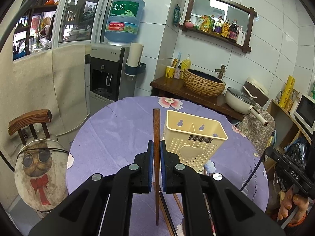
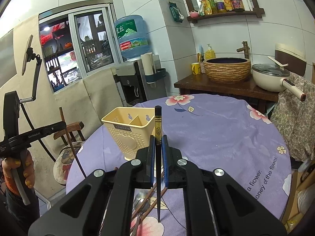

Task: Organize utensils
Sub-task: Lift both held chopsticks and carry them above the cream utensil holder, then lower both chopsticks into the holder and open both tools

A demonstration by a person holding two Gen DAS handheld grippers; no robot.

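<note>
A: Starting at the left, the left gripper (image 1: 156, 147) is up over the table (image 1: 118, 129), and its blue pads (image 1: 150, 157) are pinched tight on a brown wooden chopstick (image 1: 156, 129). The stick stands nearly upright between them, thick end up, thin tip hanging free below.

B: Just right of it sits the cream utensil holder (image 1: 194, 137), upright on the purple flowered cloth, with a divider splitting it into two compartments and a heart on its front. Both look bare from here.

A: Under the gripper, more brown chopsticks (image 1: 177, 202) lie on the cloth near the table's front edge.

B: From the right wrist view, the holder (image 2: 128, 131) is to the left now. The right gripper (image 2: 158, 147) is squeezed shut on a black chopstick (image 2: 158, 125) with gold lettering, upright as well, tip clear of the cloth.

A: Below it lie a metal spoon (image 2: 140, 200) and crossed brown chopsticks (image 2: 151, 196), touching one another.

B: At the far left of that view, a hand (image 2: 17, 169) grips the other tool's handle. Beyond the table, a basin (image 2: 227, 68) and a lidded pan (image 2: 271, 76) sit on a wooden counter.
</note>
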